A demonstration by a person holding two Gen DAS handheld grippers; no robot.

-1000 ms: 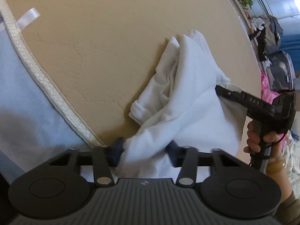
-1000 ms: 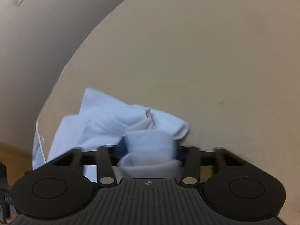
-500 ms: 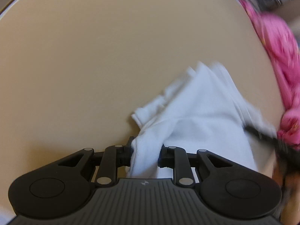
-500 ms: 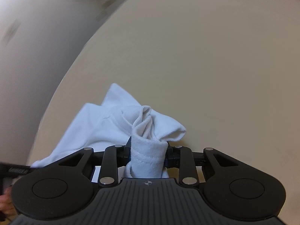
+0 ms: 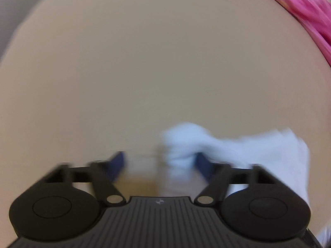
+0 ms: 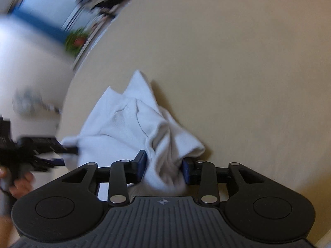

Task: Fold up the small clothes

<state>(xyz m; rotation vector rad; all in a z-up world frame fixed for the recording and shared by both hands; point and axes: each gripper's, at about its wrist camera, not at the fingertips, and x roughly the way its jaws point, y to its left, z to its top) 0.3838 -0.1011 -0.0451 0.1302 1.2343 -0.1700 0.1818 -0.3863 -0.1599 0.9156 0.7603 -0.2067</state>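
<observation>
- Left hand-held gripper [image 5: 159, 163] has just sprung wide, releasing the white garment [image 6: 132, 124] onto the beige worktop [image 6: 248, 82].
- Right hand-held gripper [image 6: 164, 166], jaws easing apart, still pinches a bunched fold; the garment is still crumpled.

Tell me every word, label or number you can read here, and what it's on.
No words or numbers can be read.
Left gripper: small round cross emblem on its body, no letters.
Right gripper: the same emblem.
Left gripper's side, in the right wrist view: markings too blurred to read.
Both jaws have just been opening, the white garment between them.
</observation>
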